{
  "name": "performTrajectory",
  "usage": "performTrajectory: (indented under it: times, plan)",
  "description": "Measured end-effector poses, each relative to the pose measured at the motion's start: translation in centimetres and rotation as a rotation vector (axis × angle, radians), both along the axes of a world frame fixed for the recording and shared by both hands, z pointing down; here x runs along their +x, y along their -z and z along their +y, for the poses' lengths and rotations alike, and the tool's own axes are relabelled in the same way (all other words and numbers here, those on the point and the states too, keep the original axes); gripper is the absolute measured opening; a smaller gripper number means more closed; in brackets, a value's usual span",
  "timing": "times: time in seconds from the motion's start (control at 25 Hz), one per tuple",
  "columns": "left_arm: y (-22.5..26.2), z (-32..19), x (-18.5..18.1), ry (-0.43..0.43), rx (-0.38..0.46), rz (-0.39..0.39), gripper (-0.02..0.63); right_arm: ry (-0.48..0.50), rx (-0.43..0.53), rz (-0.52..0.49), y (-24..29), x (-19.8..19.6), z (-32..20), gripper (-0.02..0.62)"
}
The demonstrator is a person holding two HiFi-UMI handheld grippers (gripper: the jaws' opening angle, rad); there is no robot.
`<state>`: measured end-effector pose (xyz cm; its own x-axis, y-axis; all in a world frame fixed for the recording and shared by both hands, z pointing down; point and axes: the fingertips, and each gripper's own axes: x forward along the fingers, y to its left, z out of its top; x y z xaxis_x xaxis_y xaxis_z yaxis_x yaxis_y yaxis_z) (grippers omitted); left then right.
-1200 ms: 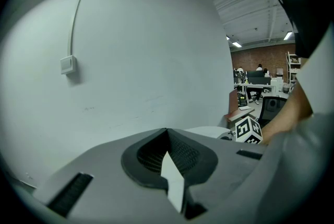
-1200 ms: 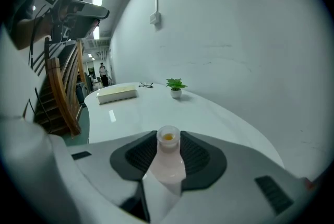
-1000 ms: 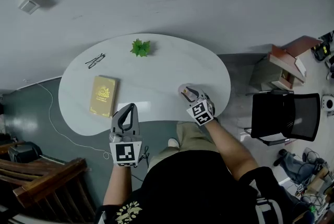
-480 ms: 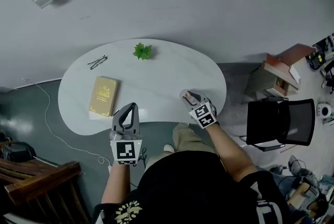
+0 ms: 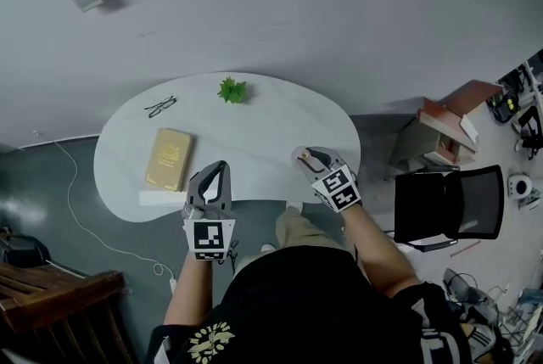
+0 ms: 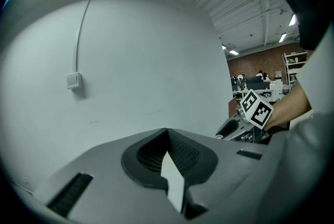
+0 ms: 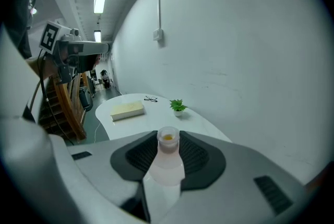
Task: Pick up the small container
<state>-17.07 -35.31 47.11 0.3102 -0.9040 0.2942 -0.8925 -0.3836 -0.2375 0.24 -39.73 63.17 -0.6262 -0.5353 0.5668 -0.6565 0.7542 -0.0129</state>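
Holding small container (image 7: 168, 159) in right gripper (image 5: 306, 157) at near right edge of table (image 5: 271, 120); with left gripper (image 5: 219, 172) pinched closed, empty, at near edge

No legible text anywhere (book (image 5: 168, 159) cover emblem too small).

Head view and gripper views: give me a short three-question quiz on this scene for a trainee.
1. True or false: the right gripper holds the small container.
2. Which lies on the table? A book, B mug, C laptop.
3. Fill in: the left gripper has its jaws ___, with nothing between them.
Key: 1 true; 2 A; 3 shut.
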Motion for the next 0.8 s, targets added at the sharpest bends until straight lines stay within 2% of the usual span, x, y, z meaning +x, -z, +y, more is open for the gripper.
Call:
performTrajectory:
  times: [0.36, 0.8]
  plan:
    - [1.2, 0.5, 0.8, -0.027, 0.022, 0.011, 0.005, 0.01, 0.003, -0.032, 5.7, 0.2, 0.2, 0.141]
    - [2.6, 1.1, 1.5, -0.052, 0.049, 0.003, 0.005, 0.04, 0.058, -0.06, 10.5, -0.2, 0.0, 0.141]
